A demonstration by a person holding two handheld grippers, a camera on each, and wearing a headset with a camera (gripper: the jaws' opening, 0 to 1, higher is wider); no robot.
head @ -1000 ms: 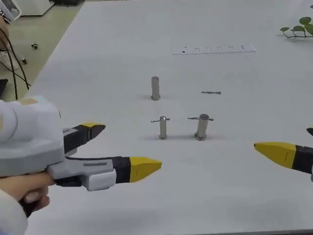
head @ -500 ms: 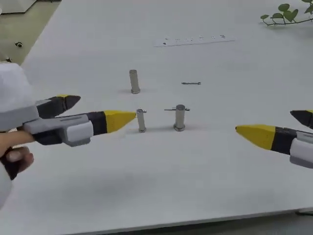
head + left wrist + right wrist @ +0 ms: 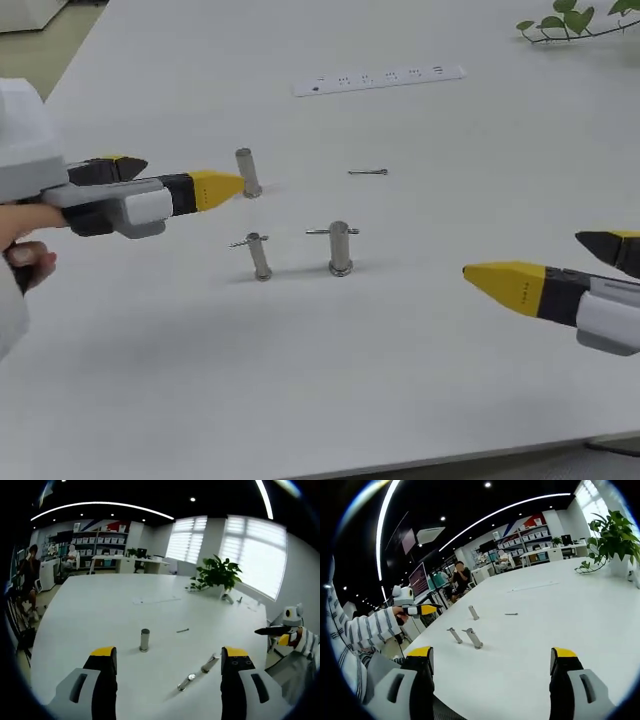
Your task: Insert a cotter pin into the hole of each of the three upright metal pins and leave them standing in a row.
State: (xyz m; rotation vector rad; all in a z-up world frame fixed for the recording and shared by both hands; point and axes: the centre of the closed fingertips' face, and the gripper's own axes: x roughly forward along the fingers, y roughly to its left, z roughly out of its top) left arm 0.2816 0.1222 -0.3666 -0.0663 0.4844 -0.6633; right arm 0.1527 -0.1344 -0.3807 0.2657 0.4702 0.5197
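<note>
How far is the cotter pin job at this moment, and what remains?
Done: the front left metal pin and front right metal pin each carry a cotter pin. In hand: nothing; the left gripper, near the back metal pin, and the right gripper are open and empty. Left: the back pin is bare, the loose cotter pin lies on the table, and the three form no row yet.

left gripper [image 3: 194, 174] gaping | bare metal pin [image 3: 246, 172] | loose cotter pin [image 3: 367, 172]
</note>
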